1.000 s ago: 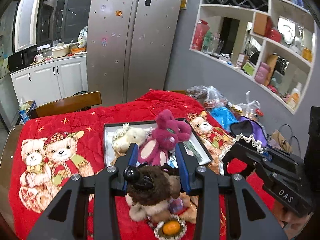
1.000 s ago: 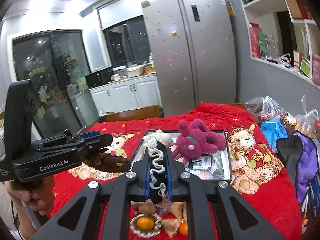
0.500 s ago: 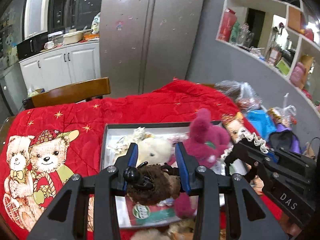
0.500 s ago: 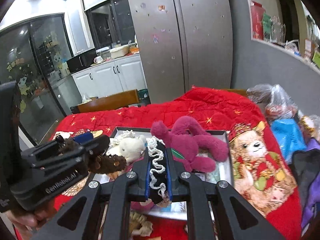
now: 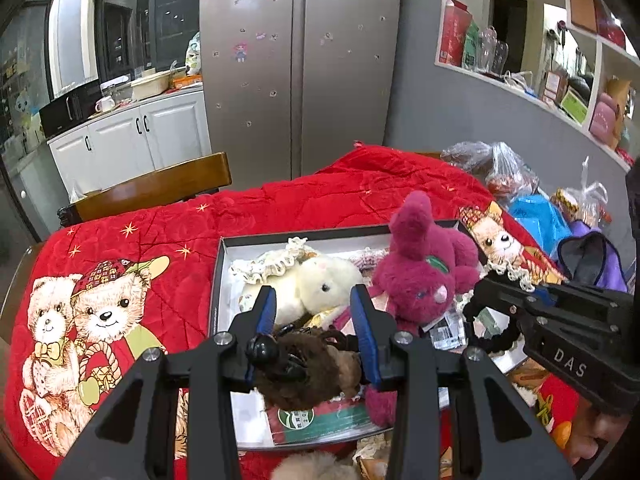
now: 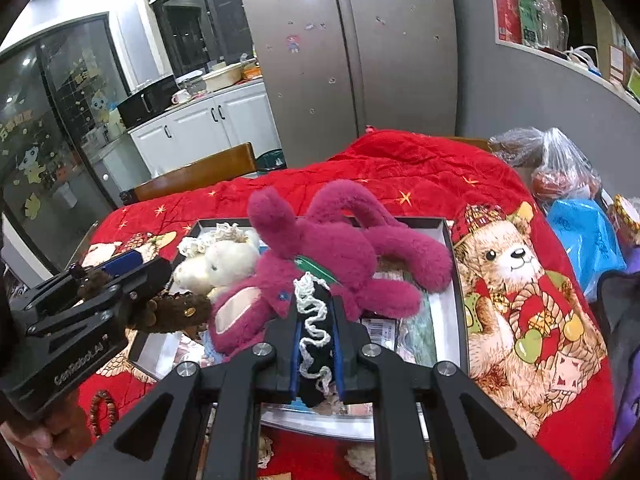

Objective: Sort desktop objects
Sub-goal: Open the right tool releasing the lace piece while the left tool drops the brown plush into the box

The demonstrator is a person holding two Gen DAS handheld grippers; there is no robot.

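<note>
Bench [image 5: 280, 208], quilt-covered: open box [image 5: 218, 280] at centre. In box: cream plush rabbit [image 5: 320, 284] at left, plush rabbit with long ears [image 5: 420, 276] at right, its ears toward the far rim; papers [image 5: 312, 416] along near edge. Right of box: plastic bags [image 5: 500, 172] at far right bench edge. Behind bench, far left: wooden chair [image 5: 160, 188]. Behind chair: refrigerator [image 5: 300, 60]; cabinets [image 5: 132, 132] to its left.

Red quilt [image 5: 312, 196] printed with teddy bears and gold stars; magenta plush rabbit [image 6: 332, 256]; cream plush [image 5: 320, 284]; brown plush [image 5: 304, 368]; black cloth trimmed white [image 6: 316, 336].
</note>
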